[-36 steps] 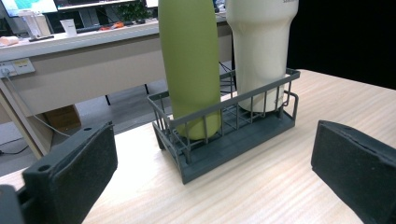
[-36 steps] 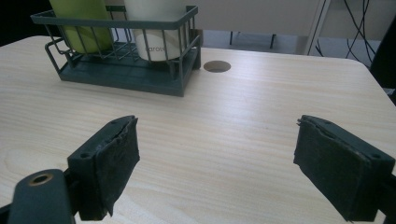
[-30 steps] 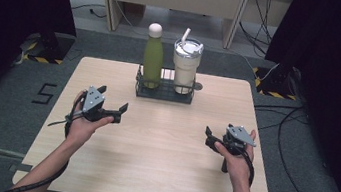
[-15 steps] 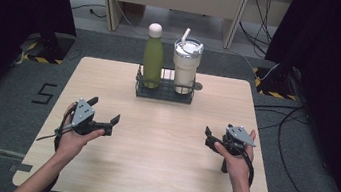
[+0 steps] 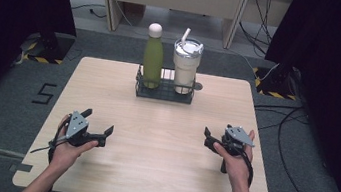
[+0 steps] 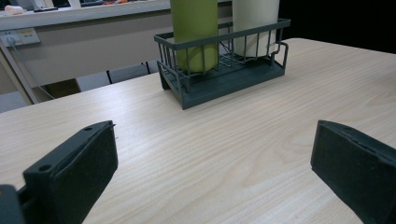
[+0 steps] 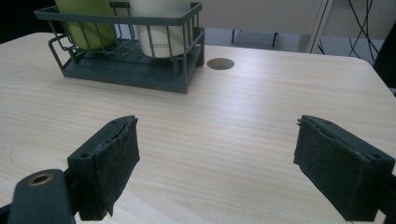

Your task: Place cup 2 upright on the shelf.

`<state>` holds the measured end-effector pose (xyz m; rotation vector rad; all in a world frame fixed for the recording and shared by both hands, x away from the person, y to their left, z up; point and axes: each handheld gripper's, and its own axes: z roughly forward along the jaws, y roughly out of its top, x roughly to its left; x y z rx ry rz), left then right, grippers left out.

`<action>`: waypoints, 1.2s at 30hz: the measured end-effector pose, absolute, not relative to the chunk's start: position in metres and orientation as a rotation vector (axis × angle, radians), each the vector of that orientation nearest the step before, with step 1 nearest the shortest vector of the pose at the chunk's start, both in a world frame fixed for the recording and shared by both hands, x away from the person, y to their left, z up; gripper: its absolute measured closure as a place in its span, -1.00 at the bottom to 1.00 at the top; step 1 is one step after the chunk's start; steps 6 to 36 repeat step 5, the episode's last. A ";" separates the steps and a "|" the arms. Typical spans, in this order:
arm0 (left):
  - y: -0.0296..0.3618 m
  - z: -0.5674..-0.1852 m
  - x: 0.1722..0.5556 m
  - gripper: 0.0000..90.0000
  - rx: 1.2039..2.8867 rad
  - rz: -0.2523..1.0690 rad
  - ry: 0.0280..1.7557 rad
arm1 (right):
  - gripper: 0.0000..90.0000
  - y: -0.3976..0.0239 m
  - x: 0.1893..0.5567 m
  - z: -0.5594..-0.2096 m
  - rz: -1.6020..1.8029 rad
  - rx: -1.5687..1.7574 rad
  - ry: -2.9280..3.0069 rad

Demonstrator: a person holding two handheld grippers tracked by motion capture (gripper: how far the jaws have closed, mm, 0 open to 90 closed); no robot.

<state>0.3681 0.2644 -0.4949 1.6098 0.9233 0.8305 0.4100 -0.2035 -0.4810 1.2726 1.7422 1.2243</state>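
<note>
1. Two grippers low over the table (image 5: 147,173), both with nothing between the jaws.
2. Left gripper (image 5: 98,126), high view: near edge, about 8 o'clock from table centre. Jaws spread wide, pointing toward 2 o'clock. Left gripper view agrees: bare wood between the two black pads.
3. Right gripper (image 5: 209,138), high view: about 4 o'clock from centre, person's hand wrapped round it, grey three-cornered plate on top. Right gripper view shows its jaws spread wide too, bare tabletop between them.
4. Wire basket (image 5: 163,94): far side of the table at 12 o'clock, well apart from both grippers. Dark grey, rectangular, sitting flat.
5. Green bottle (image 5: 152,60): upright in the basket's 9 o'clock half, pale round cap on top.
6. Tumbler (image 5: 185,68): upright in the basket's 3 o'clock half, just beside the bottle; whether they touch, cannot tell. White body, lid with a straw.
7. Round hole (image 7: 220,64) in the tabletop, just beside the basket's end at the tumbler side.
8. Cables trail on the floor at 3 o'clock of the table.
</note>
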 end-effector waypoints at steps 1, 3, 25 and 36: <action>0.265 -0.496 0.368 -1.00 1.608 0.828 0.926 | -0.69 -0.203 0.410 -0.481 1.226 1.273 1.743; 0.264 -0.499 0.368 -1.00 1.602 0.820 0.932 | -0.69 -0.203 0.410 -0.481 1.227 1.273 1.741; 0.263 -0.500 0.368 -1.00 1.603 0.812 0.934 | -0.69 -0.203 0.410 -0.480 1.228 1.267 1.743; 0.263 -0.500 0.368 -1.00 1.603 0.812 0.934 | -0.69 -0.203 0.410 -0.480 1.228 1.267 1.743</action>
